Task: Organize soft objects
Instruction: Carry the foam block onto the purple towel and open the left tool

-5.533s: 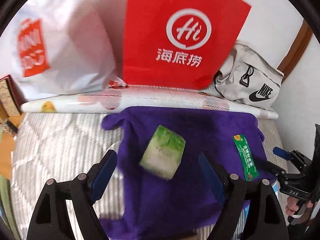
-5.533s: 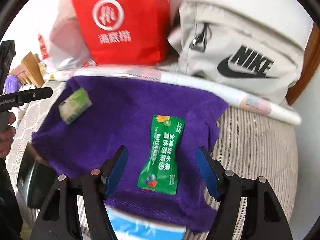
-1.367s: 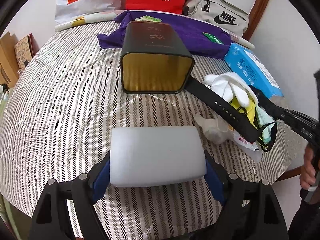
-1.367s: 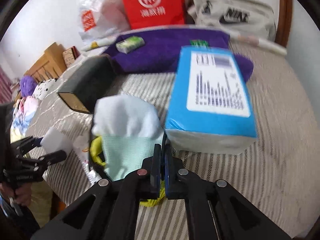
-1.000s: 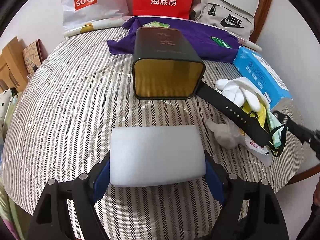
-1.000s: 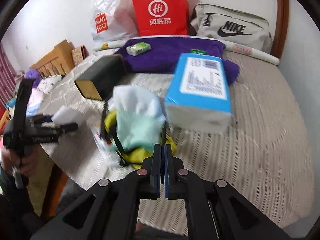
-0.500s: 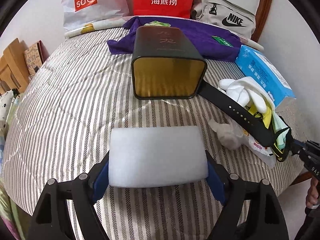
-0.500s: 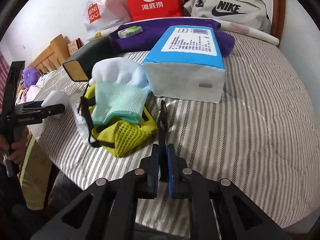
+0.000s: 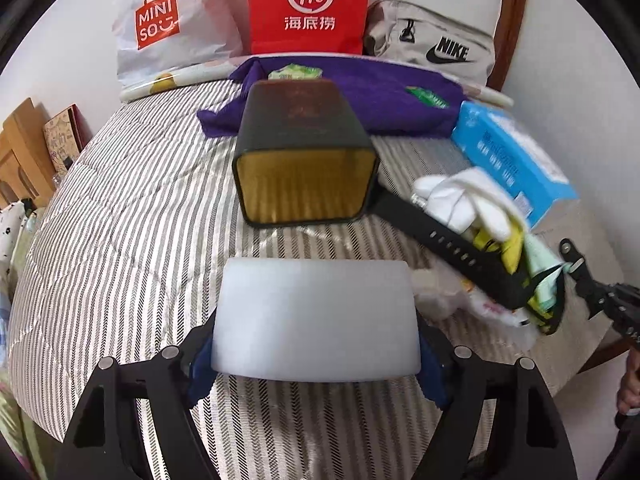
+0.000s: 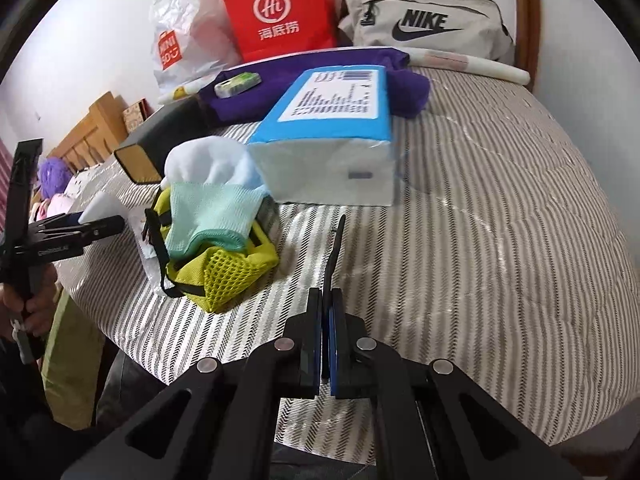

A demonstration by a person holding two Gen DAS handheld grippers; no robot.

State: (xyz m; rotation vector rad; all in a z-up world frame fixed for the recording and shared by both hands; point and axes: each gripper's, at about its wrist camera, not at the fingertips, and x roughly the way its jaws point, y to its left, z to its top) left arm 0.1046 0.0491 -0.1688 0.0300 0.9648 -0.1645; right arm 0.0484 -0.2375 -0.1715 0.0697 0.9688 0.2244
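My left gripper [image 9: 316, 356] is shut on a white foam block [image 9: 316, 320], held above the striped bedspread in front of the open black tin box [image 9: 306, 160]. My right gripper [image 10: 325, 336] is shut on a thin black strap [image 10: 334, 252] that rises from between its fingers. The strap belongs to a yellow mesh pouch [image 10: 224, 268] stuffed with a mint cloth [image 10: 212, 212] and white cloth. The pouch pile also shows in the left wrist view [image 9: 508, 248]. A blue tissue pack [image 10: 336, 136] lies behind it.
A purple towel [image 9: 384, 92] at the back carries a green tissue packet [image 9: 294, 72] and a green sachet [image 9: 428, 98]. Behind stand a red bag [image 9: 308, 4], a Miniso bag [image 9: 160, 28] and a Nike pouch [image 9: 436, 48]. The bed edge is near the right gripper.
The left gripper with the foam block moved slightly closer to the tin box. The right gripper, still pinching the strap, pulled back slightly from the pouch.
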